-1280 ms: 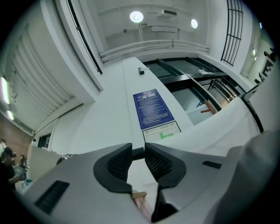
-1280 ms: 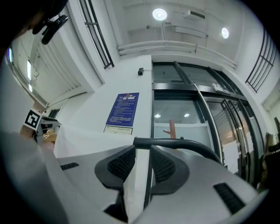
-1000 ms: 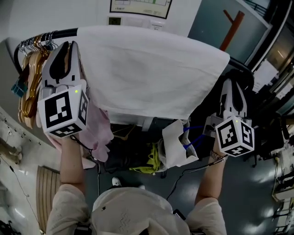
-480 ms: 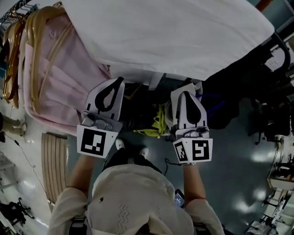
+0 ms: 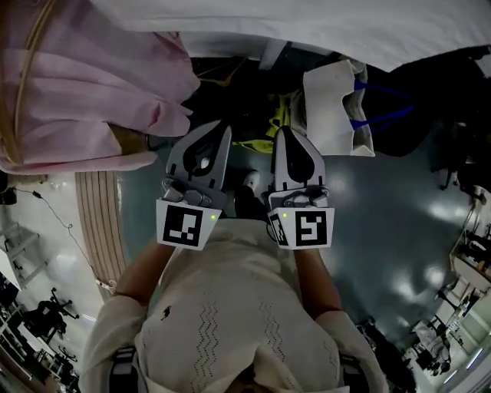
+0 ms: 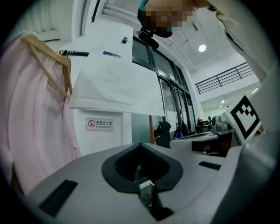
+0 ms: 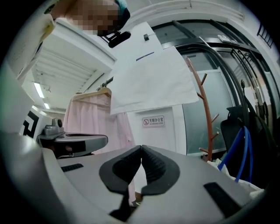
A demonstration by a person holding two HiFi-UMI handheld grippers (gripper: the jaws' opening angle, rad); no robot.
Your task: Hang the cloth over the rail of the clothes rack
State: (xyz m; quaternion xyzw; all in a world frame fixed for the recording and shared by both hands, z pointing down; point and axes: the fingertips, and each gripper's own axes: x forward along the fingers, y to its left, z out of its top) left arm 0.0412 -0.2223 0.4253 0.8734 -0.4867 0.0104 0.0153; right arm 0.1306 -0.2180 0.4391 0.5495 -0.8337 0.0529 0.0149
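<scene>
The cloth (image 5: 345, 21), white and broad, filled the 12 o'clock edge of the head view. Both gripper views showed it spread out high up with its lower edge hanging free, so it appeared to lie over the rail (image 6: 75, 54), though the line where cloth met rail was not clear.

A pink garment (image 5: 84, 84) on a wooden hanger (image 5: 29, 73) hung at 10 o'clock, beside the cloth. A white bag (image 5: 331, 107) with blue handles sat on the floor (image 5: 399, 230) at 1 o'clock, below the cloth's edge.

The 2 grippers were held side by side near the centre, close to the person's chest, both aimed toward 12 o'clock and well apart from the cloth. The left gripper (image 5: 221, 129) had its jaws fully together with nothing between them. The right gripper (image 5: 285, 132) was the same, pads pressed tip to tip and empty.

By this layout the hanging looked finished, with the cloth released and neither gripper on it. The next move would likely call only for a check that the cloth sat evenly. Any correction would need a gripper raised again and its jaws parted to take the hem.
</scene>
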